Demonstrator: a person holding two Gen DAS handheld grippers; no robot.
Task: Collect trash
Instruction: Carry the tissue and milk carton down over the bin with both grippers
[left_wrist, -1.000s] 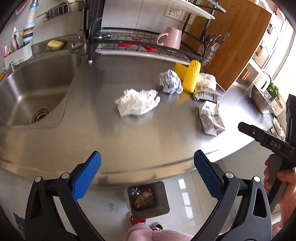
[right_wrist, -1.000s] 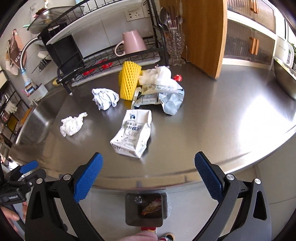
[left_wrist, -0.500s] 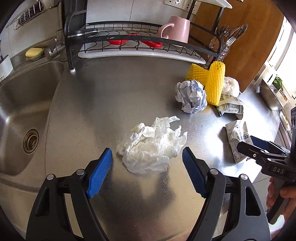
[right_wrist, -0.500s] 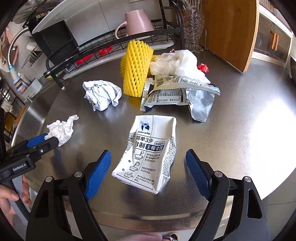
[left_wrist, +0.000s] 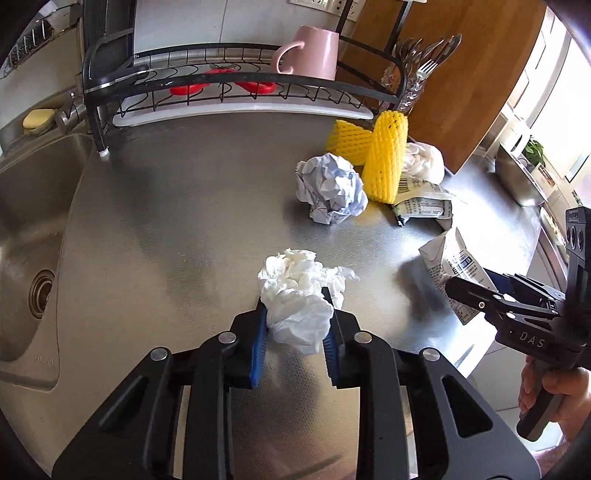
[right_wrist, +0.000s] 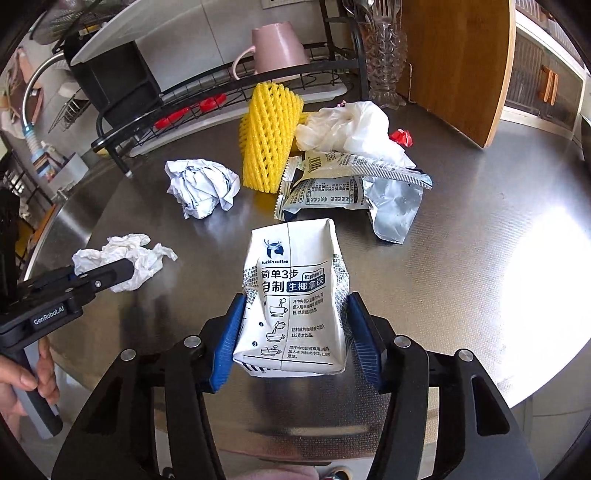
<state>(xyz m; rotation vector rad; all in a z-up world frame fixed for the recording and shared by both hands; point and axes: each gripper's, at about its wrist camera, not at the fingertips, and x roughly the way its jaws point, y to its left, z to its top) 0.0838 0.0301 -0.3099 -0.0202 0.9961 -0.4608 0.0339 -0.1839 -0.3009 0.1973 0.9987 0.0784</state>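
Observation:
My left gripper is shut on a crumpled white tissue on the steel counter; it also shows in the right wrist view. My right gripper is shut on a white coffee carton, which shows at the right of the left wrist view. Farther back lie a crumpled paper ball, a yellow foam net, a torn foil packet and a white plastic bag.
A sink lies to the left. A black dish rack with a pink mug stands at the back. A wooden board and a glass cutlery holder stand at the back right. The counter's front edge is near.
Both grippers moved forward over the counter and closed: the left on the tissue, the right on the coffee carton.

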